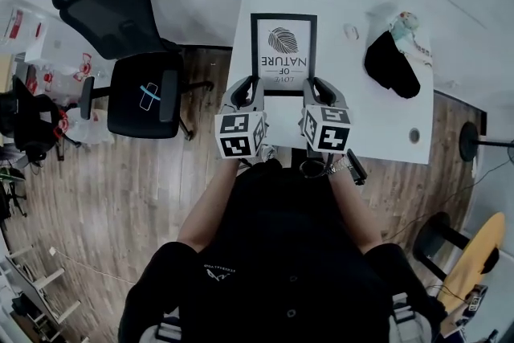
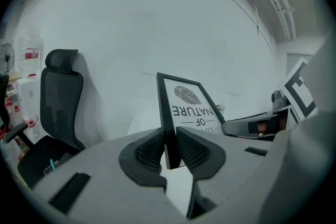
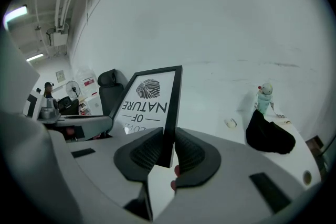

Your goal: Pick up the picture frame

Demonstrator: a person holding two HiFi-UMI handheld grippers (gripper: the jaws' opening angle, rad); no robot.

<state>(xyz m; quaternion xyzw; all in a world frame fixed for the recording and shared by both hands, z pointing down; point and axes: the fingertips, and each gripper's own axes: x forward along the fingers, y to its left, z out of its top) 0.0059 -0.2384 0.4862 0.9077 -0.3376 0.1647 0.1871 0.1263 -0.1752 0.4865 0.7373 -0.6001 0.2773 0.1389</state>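
Wood-plank flooring [image 1: 80, 197] runs round a white rectangular table [image 1: 385, 132] that stands against a pale wall [image 2: 157, 23]. At our 12 o'clock we hold the black rectangular picture frame [image 1: 283, 52] above the tabletop, tilted with its far edge higher. It encloses a white print [image 1: 283, 48] with a leaf drawing and the words LOVE OF NATURE, upside down to us. Our left gripper [image 2: 169, 136] is closed narrow on the frame's border at its 7 o'clock corner, with the pads pressing both faces. Our right gripper [image 3: 169, 139] clamps the 5 o'clock corner the same way. At 2 o'clock from the frame a black soft bundle [image 1: 391, 64] lies on the table, with a small pale bottle [image 1: 405, 22] at the bundle's 12 o'clock. At 9 o'clock, off the table, stands a black mesh office chair [image 1: 136, 84].
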